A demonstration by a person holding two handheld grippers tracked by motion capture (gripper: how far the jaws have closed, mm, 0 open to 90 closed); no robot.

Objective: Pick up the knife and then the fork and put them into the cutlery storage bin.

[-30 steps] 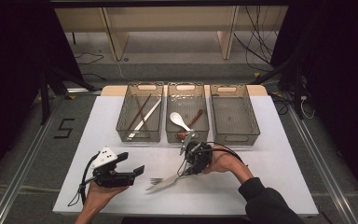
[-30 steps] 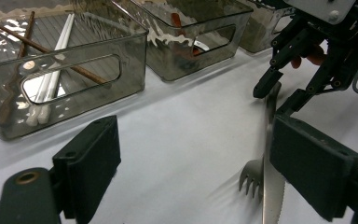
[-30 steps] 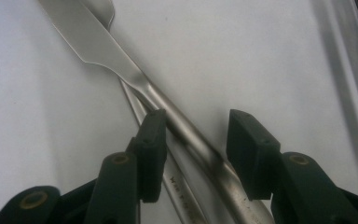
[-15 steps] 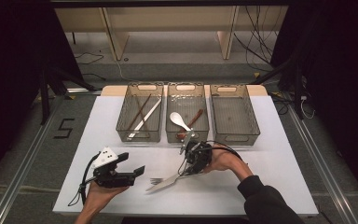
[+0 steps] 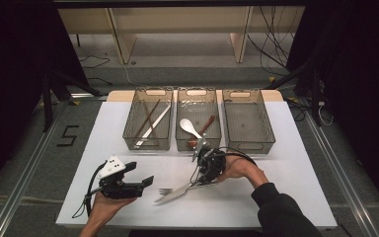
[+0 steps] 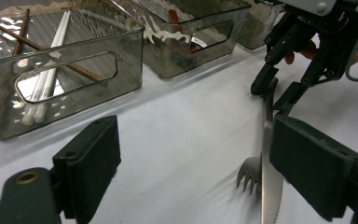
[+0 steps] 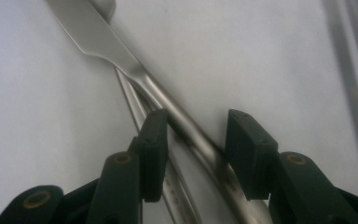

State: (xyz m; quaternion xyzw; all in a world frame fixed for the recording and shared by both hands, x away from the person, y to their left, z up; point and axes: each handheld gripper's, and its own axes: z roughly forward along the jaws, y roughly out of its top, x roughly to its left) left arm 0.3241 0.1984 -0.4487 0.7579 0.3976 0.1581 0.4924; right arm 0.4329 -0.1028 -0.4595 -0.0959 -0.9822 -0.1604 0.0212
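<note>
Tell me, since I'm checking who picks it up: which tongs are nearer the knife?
Right. The right tongs straddle the knife handle, jaws apart on either side. The left tongs hover open beside its blade tip.

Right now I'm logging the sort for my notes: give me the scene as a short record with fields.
surface: white table
bins: three clear bins in a row
left bin: chopsticks
middle bin: white spoon, brown spoon
right bin: nothing seen inside
loose cutlery: knife lying across fork
right gripper: jaws down astride the knife and fork handles, gaps at the pads
left gripper: open, holds nothing, beside the fork tines
</note>
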